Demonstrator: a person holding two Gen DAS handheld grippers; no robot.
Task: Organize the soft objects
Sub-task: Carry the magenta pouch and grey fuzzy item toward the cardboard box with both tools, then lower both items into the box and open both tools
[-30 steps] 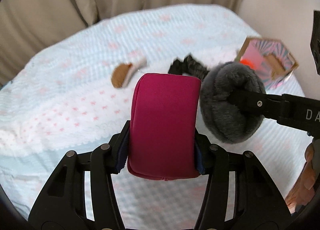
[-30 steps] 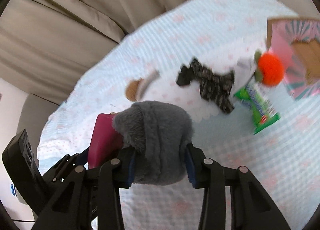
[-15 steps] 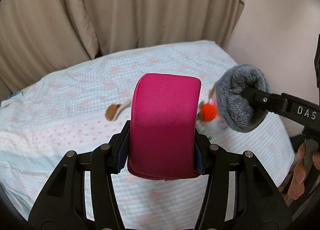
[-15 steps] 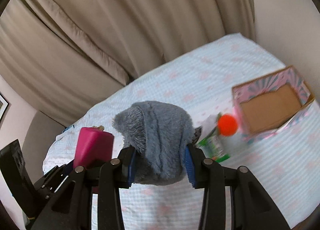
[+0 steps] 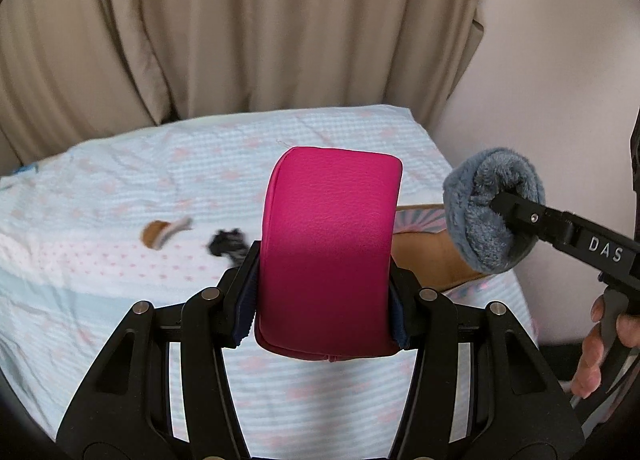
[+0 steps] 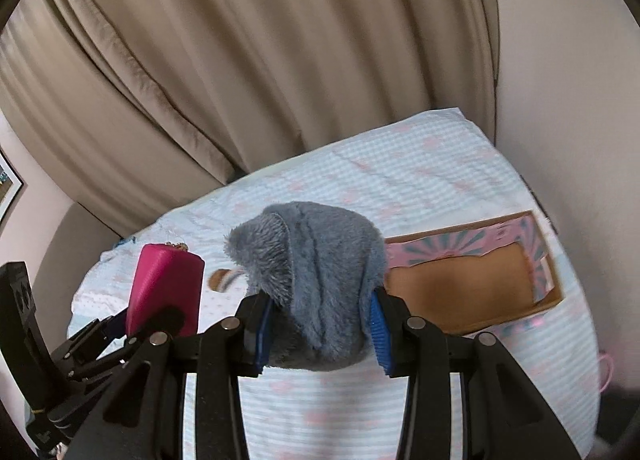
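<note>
My left gripper [image 5: 324,296] is shut on a magenta padded pouch [image 5: 328,252], held upright above the bed. The same pouch [image 6: 166,292] shows at the left of the right wrist view. My right gripper [image 6: 318,324] is shut on a grey fluffy plush piece [image 6: 316,280], which also appears at the right of the left wrist view as the grey plush [image 5: 492,212]. Both are lifted well above the bed. A pink patterned cardboard box [image 6: 472,284] with a brown inside lies open on the bed at the right, partly hidden behind the plush.
The bed [image 5: 120,188] has a light blue sheet with pink marks. A brown and white small item [image 5: 164,234] and a black patterned cloth [image 5: 228,246] lie on it. Beige curtains [image 6: 260,60] hang behind. A wall stands at the right. A person's hand [image 5: 604,344] holds the right gripper's handle.
Both grippers have risen and pulled back from the bed with their loads still held. The bed now looks farther and smaller, and more curtain shows. The orange ball and green packet have left view.
</note>
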